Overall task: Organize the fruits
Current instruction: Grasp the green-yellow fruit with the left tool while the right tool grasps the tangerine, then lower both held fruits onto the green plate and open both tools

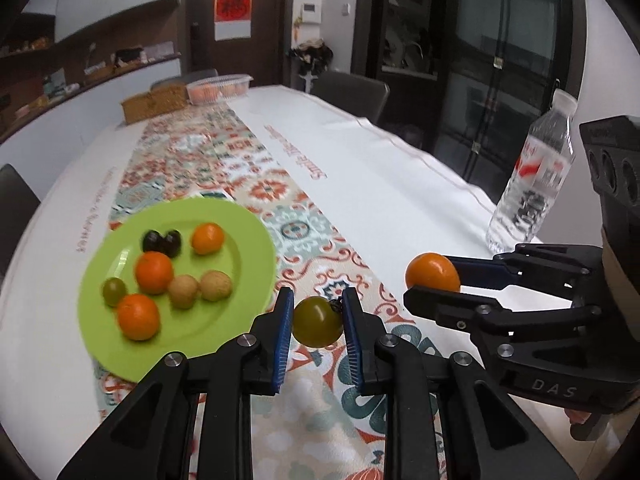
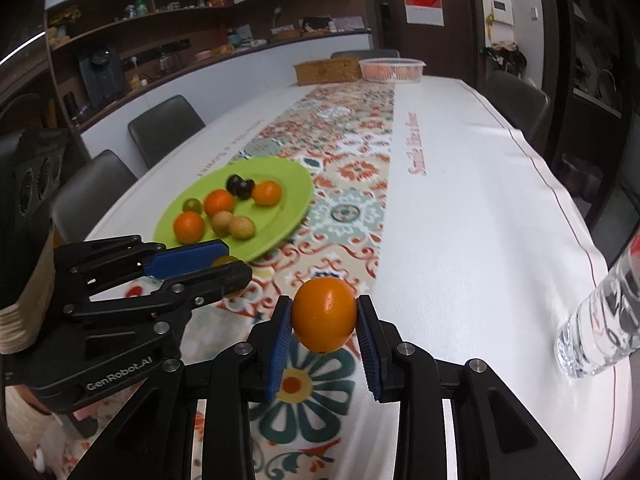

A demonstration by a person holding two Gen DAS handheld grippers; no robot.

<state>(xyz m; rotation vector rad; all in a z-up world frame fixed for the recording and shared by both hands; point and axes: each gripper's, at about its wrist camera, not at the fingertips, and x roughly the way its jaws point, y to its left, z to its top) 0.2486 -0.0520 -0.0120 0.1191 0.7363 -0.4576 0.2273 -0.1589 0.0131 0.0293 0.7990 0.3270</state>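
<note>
My left gripper [image 1: 317,318] is shut on a green tomato [image 1: 318,321], held above the patterned runner just right of the green plate [image 1: 248,224]. My right gripper [image 2: 324,320] is shut on an orange [image 2: 324,314], also above the runner; it shows in the left wrist view [image 1: 432,282] with the orange [image 1: 432,271]. The plate [image 2: 292,178] holds three oranges [image 2: 219,202], a green tomato [image 2: 192,205], two brown round fruits [image 2: 244,227] and two dark fruits [image 2: 239,186]. The left gripper [image 2: 224,262] appears in the right wrist view, its tomato [image 2: 224,260] mostly hidden.
A clear water bottle [image 1: 532,176] stands near the table's right edge [image 2: 600,316]. A clear plastic box of oranges [image 2: 392,69] and a wicker basket [image 2: 326,70] sit at the far end. Grey chairs [image 2: 166,126] line the table.
</note>
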